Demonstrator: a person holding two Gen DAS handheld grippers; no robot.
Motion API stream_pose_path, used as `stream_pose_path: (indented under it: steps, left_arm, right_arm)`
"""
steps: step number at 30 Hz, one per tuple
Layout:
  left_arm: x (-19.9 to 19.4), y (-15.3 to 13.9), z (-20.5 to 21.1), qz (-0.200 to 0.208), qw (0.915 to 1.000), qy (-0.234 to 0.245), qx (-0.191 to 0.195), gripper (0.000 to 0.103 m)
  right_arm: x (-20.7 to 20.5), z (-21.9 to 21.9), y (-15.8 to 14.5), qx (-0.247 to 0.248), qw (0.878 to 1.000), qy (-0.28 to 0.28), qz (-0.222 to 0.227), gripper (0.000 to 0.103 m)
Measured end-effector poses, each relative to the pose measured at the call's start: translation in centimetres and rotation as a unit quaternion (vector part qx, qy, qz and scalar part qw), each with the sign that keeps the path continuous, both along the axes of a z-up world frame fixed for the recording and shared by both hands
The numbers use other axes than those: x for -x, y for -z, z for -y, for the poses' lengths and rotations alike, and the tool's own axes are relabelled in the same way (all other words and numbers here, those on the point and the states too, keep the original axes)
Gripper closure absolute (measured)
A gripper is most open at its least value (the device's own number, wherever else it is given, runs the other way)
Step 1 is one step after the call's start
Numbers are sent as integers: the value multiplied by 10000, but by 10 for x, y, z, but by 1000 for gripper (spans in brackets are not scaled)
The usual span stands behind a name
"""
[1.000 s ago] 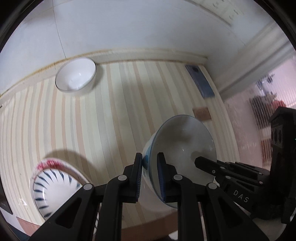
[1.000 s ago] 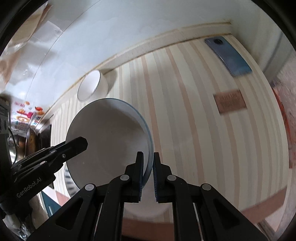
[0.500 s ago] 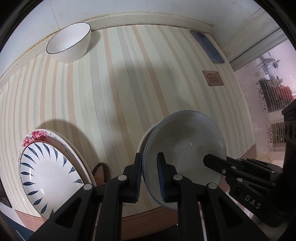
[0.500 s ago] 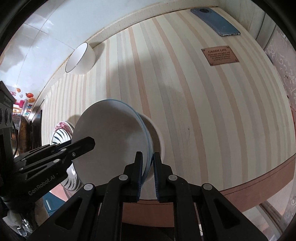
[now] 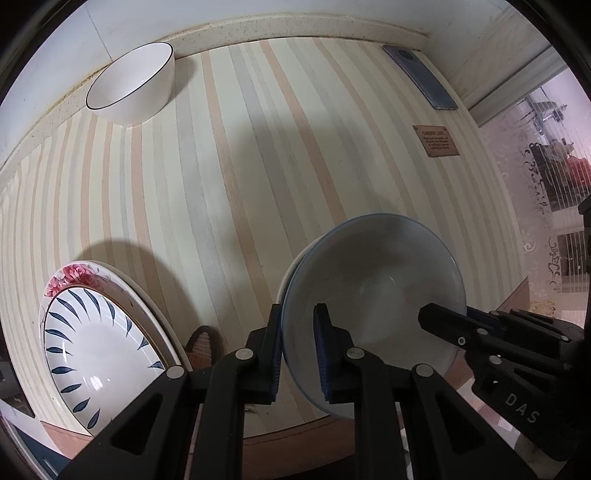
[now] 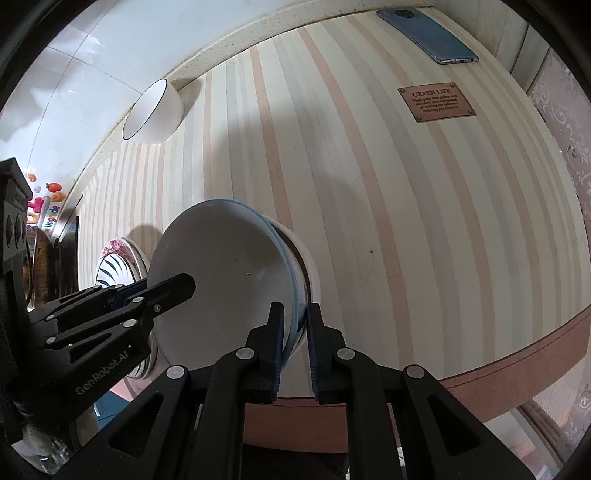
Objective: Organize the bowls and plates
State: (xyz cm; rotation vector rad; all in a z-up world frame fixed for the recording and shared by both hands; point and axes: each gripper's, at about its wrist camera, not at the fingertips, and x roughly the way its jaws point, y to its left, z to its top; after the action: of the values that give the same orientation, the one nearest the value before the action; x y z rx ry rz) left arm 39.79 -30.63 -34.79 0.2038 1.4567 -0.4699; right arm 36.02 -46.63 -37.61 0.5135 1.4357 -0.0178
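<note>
Lowered: blue-rimmed bowl [image 5: 373,295] onto near table [image 5: 258,155] | left gripper [image 5: 298,350], right gripper [image 6: 295,350] pinch opposite rims, keeping it level | patterned plates [image 5: 92,343] stacked left

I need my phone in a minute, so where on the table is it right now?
The blue phone lies flat in the table's far right corner in both wrist views, against the back ledge, just beyond the brown Green Life plaque.

Black left gripper [image 5: 297,314] – blue pads, silver screws – right gripper [image 6: 295,314] alike.
</note>
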Motion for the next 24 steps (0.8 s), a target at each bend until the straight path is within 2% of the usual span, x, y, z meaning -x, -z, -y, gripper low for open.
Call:
stream_pose_path:
  steps: [9, 12, 15, 17, 18, 19, 21, 24]
  left_arm:
    - [-1, 1, 1, -3, 10000, -48, -47, 89]
    - [-2, -2, -7, -114, 9999, -98, 14, 89]
    - [-7, -19, -25, -116, 9991, -304, 264, 88]
    - [-19, -37, -40, 27, 9978, -505, 440, 87]
    - [-35, -48, -51, 128, 9961, -720, 497, 82]
    - [-46, -52, -59, 159, 9945, -891, 534, 79]
    - [-83, -60, -81, 280, 9876, -1363, 720, 78]
    - [-135, -55, -107, 432, 9786, -1915, 615, 78]
  right_arm:
    - [2, 3, 2, -167, 9998, 34, -121, 86]
    - [2, 8, -2, -273, 9994, 73, -181, 86]
    - [-1, 16, -24, -331, 9991, 244, -51, 86]
    - [-9, 22, -45, -402, 9983, 352, 221, 83]
    - [-16, 23, -55, -466, 9975, 406, 347, 78]
    - [-28, 22, -63, -583, 9961, 437, 500, 67]
    - [-56, 15, -72, -780, 9935, 361, 743, 52]
    - [-119, -12, -65, -809, 9924, 36, 930, 51]
